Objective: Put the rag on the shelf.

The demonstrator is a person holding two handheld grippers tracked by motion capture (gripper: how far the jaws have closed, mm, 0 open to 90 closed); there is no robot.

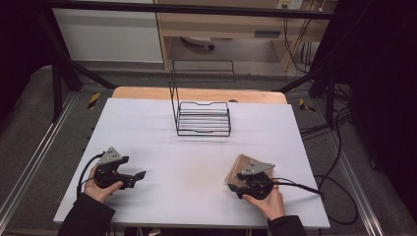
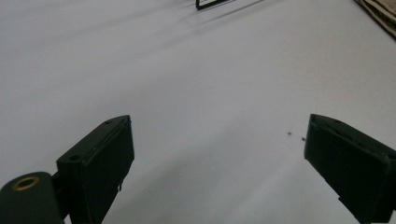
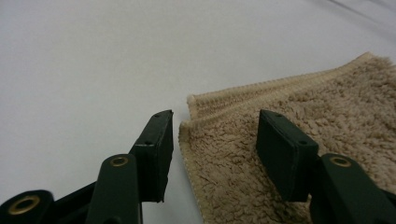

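The right gripper (image 3: 215, 135) straddles a beige towel's (image 3: 299, 126) edge, jaws spread; the left gripper (image 2: 217, 154) gapes over bare table (image 2: 187, 70).

White table (image 1: 196, 157); black wire rack (image 1: 203, 118) at its far middle; beige towel (image 1: 242, 166) near right.

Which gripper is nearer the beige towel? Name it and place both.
Right. The right gripper is open, straddling the beige towel's folded edge. The left gripper is open over the bare white table, well across from the towel.
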